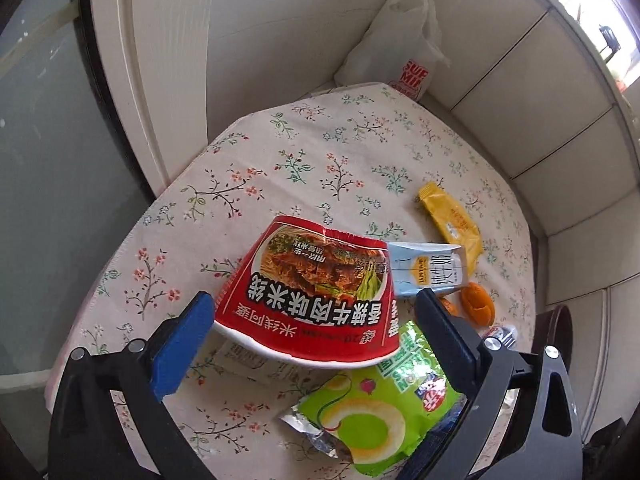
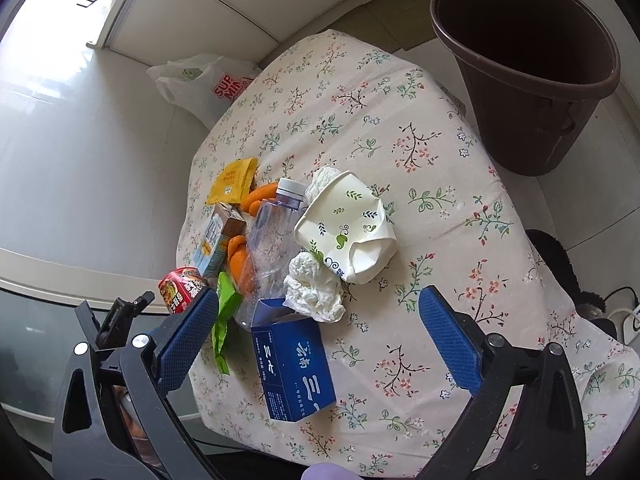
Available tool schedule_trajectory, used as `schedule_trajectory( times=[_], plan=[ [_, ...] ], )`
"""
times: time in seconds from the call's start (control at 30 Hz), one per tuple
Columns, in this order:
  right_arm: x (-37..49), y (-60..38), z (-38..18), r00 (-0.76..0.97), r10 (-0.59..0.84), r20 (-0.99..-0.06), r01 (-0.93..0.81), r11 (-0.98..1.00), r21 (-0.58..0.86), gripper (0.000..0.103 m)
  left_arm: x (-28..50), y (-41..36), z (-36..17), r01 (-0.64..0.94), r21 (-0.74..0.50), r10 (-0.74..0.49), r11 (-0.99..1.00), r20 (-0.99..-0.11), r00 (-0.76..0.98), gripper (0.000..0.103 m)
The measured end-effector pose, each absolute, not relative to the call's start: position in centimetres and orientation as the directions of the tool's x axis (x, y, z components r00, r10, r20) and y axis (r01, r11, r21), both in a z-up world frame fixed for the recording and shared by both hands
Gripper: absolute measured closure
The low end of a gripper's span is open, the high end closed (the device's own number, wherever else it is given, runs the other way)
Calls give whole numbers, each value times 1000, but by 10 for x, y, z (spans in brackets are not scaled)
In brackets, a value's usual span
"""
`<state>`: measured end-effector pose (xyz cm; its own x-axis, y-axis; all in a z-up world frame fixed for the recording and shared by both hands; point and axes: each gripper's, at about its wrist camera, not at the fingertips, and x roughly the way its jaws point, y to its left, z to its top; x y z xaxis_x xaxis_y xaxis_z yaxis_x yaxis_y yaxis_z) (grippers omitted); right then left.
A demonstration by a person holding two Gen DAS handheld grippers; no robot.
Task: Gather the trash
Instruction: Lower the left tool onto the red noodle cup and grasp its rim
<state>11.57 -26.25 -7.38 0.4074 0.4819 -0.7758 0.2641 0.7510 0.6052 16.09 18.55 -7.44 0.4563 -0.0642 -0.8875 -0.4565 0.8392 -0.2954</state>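
Noodle cup (image 1: 308,300) was seen tipped, between the spread left gripper (image 1: 310,344) pads — contact unclear; right gripper (image 2: 316,340) was spread over the blue box (image 2: 294,368), bin (image 2: 532,72) beyond.

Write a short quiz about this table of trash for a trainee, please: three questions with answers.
1. True or false: the brown bin stands on the table.
2. Which thing lies under the open right gripper, between its jaws? A) yellow packet B) blue box C) paper cup
3. Fill in: the red noodle cup is between the jaws of the ___ gripper.
Key: 1 false, it stands on the floor beside the table; 2 B; 3 left gripper.
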Motion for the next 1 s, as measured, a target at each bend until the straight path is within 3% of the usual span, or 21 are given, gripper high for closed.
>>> schedule_trajectory(
  times=[0.3,0.4,0.53,0.6,0.7,0.8,1.0],
  plan=[
    [113,-263,-77,399,444,-802,246,790,561,7,186,217,-112,-393,-370,-196,842,-888,417,7],
    [114,-268,-85,382,442,-811,275,784,557,7,191,223,-131,-370,-458,-286,808,-855,433,5],
    [120,-262,-88,374,458,-806,282,772,570,7,197,193,-148,-294,-513,-394,807,-837,378,6],
    [122,-255,-86,372,447,-813,265,789,555,7,200,179,-147,-280,-501,-392,819,-845,365,7],
    [124,-242,-87,353,438,-827,231,816,531,7,205,172,-135,-249,-584,-469,772,-789,397,7],
    [125,-233,-89,331,428,-841,205,837,507,7,204,171,-121,-231,-578,-448,783,-781,436,21],
    [124,-223,-84,334,419,-844,170,854,491,7,189,157,-109,-173,-516,-402,839,-801,444,23]
  ],
)
